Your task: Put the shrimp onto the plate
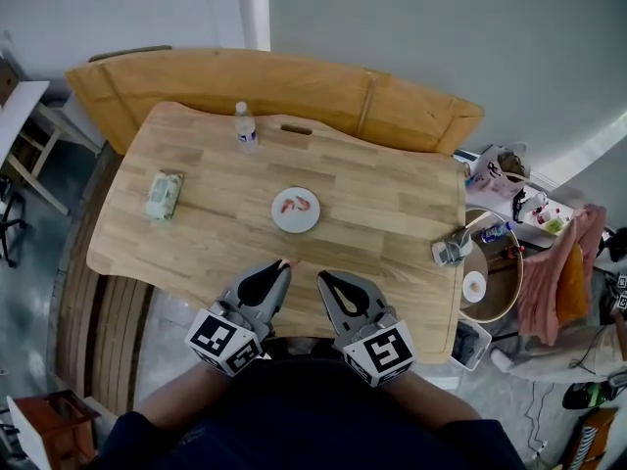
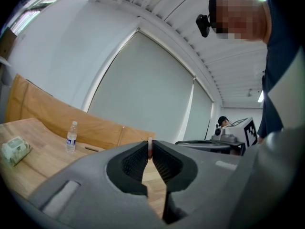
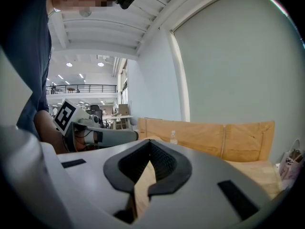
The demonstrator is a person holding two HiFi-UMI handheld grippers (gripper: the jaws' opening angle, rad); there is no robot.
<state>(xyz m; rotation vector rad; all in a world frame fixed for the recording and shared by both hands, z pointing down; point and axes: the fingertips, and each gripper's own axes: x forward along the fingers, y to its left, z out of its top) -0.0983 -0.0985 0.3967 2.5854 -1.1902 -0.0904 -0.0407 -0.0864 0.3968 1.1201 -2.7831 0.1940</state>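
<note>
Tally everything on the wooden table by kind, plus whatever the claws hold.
Water bottle: 1
Green packet: 1
Plate: 1
Shrimp: 3, what look like two on the plate and one pinched in the left claw
Grey object at the right edge: 1
Total: 7

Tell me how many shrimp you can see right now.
3. On the white plate lie a left shrimp and a right shrimp. A third shrimp, showing only as a pink sliver, seems pinched at the left gripper's tips. I see no others.
</note>
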